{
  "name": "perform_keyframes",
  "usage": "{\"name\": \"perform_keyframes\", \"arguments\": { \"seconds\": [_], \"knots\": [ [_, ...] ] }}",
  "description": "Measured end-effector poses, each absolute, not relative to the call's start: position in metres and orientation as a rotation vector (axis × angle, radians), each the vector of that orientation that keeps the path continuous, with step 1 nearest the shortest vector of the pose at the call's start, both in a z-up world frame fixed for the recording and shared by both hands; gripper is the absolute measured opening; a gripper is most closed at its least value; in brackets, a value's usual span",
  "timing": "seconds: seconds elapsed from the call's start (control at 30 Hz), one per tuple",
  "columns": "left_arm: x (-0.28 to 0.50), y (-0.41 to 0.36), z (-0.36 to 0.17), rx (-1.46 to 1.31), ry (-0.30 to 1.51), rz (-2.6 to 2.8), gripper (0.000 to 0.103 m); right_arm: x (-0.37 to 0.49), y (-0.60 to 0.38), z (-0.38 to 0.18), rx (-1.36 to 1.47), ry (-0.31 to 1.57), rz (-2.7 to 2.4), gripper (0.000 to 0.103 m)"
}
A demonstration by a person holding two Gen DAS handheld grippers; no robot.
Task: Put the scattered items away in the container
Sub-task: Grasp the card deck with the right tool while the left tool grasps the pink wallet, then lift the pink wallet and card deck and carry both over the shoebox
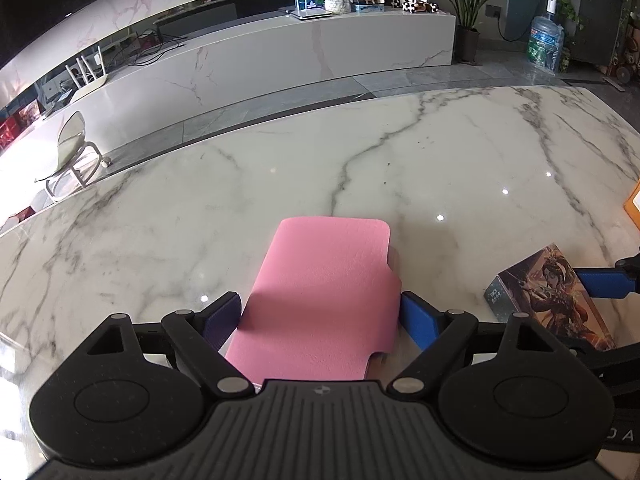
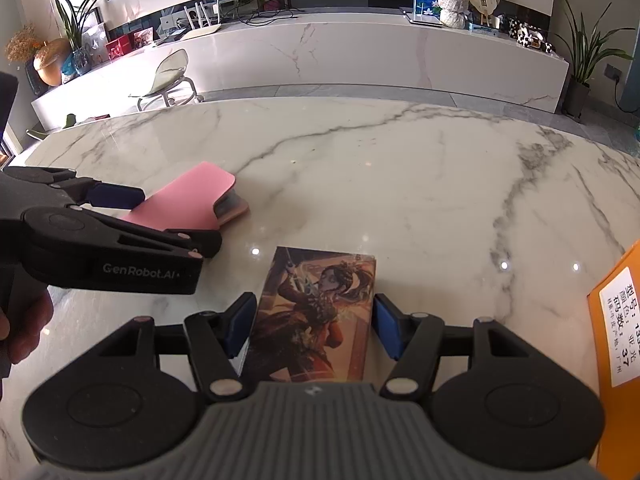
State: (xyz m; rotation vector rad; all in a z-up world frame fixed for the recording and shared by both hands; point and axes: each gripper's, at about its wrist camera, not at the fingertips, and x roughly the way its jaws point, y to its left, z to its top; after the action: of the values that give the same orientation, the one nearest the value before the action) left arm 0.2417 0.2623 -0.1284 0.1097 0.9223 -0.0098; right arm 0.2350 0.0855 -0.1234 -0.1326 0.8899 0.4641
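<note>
White marble bench with grey veins, shining under spots of light. Flat on it sits the picture box. Off to the box's left lies the pink case, well apart. At the box's right, an orange carton by the bench edge.

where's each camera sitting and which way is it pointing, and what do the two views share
Left wrist: sits on the left gripper, looking forward and down over the marble table at the pink case between its blue fingers; the right gripper's finger shows at right.
Right wrist: sits on the right gripper, facing the same way, straddling the illustrated box; the left gripper and a hand show at left, an orange box at right.
Shared: table, pink case, illustrated box, the white TV console behind.
</note>
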Motion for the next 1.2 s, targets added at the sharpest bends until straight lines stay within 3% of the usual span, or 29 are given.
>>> {"name": "perform_keyframes", "arguments": {
  "seconds": [0.87, 0.9, 0.93, 1.0, 1.17, 1.2],
  "knots": [
    [0.050, 0.131, -0.098, -0.026, 0.886, 0.163, 0.096, 0.095, -0.037, -0.107, -0.252, 0.929, 0.409, 0.064],
    [0.045, 0.128, -0.096, -0.035, 0.881, 0.156, 0.085, 0.090, -0.041, -0.106, -0.250, 0.921, 0.404, 0.064],
    [0.041, 0.123, -0.093, -0.020, 0.858, 0.150, 0.060, 0.086, -0.045, -0.104, -0.247, 0.914, 0.401, 0.064],
    [0.035, 0.112, -0.085, 0.019, 0.827, 0.153, 0.042, 0.077, -0.053, -0.101, -0.235, 0.902, 0.391, 0.064],
    [0.026, 0.107, -0.085, -0.006, 0.845, 0.158, 0.041, 0.059, -0.069, -0.092, -0.204, 0.873, 0.380, 0.064],
    [0.023, 0.108, -0.085, -0.014, 0.846, 0.164, 0.046, 0.058, -0.072, -0.092, -0.194, 0.872, 0.378, 0.064]
  ]
}}
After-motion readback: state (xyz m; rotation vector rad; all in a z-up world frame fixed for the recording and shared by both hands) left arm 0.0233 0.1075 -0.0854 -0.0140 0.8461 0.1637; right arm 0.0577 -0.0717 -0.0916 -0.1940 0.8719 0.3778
